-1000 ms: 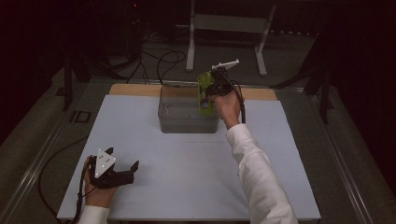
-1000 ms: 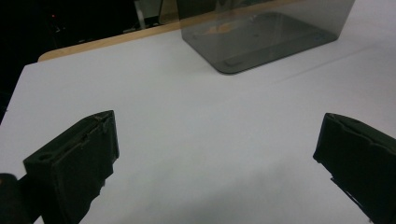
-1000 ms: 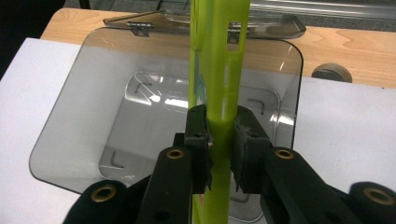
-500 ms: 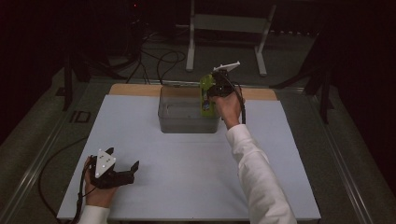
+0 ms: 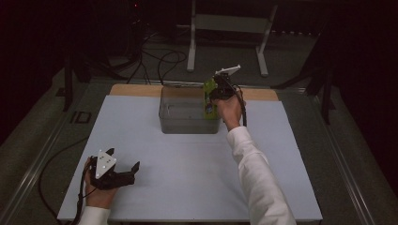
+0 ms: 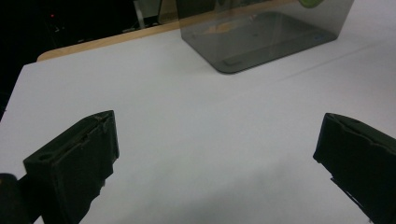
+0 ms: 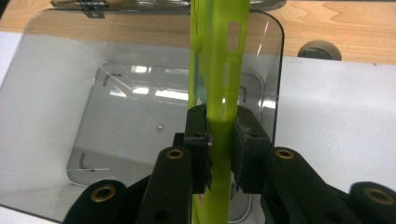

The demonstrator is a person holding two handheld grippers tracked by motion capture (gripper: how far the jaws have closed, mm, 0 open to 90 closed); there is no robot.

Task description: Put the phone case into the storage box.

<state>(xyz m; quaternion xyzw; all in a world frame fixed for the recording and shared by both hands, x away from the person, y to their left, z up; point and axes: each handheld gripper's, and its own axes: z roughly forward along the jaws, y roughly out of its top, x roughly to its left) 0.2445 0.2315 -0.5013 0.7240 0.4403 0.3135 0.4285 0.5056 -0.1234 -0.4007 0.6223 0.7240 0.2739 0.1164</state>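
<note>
From above we see a white worktop [image 5: 187, 164] with a bare wooden strip [image 5: 136, 90] along its far edge, and a clear, smoke-tinted bin [image 5: 187, 117] standing at the far middle of the white surface. The right gripper [image 5: 217, 93] is held over the bin's right end, at the end of a white-sleeved arm [image 5: 253, 173] reaching forward. In the right gripper view we look down along the right gripper [image 7: 220, 149], whose jaws are pressed against the two faces of a thin lime-green plastic piece [image 7: 219, 60] with rectangular cut-outs; the piece stands on edge, roughly upright, and runs up past the bin's [image 7: 56, 93] far wall. From above, the green piece [image 5: 208, 96] shows against the bin's right wall, just beside the hand; whether its lower end touches the bin floor we cannot tell. The bin floor visible beside the piece is bare. The left gripper [image 5: 123, 174] lies low at the near left of the worktop, well apart from the bin, held by the left hand [image 5: 96, 187]. In the left gripper view its jaws are spread wide over bare white surface with nothing between them, and the bin [image 6: 266, 32] appears farther off. Dark floor, cables [image 5: 155, 58] and a metal stand [image 5: 225, 28] lie beyond the worktop.
</note>
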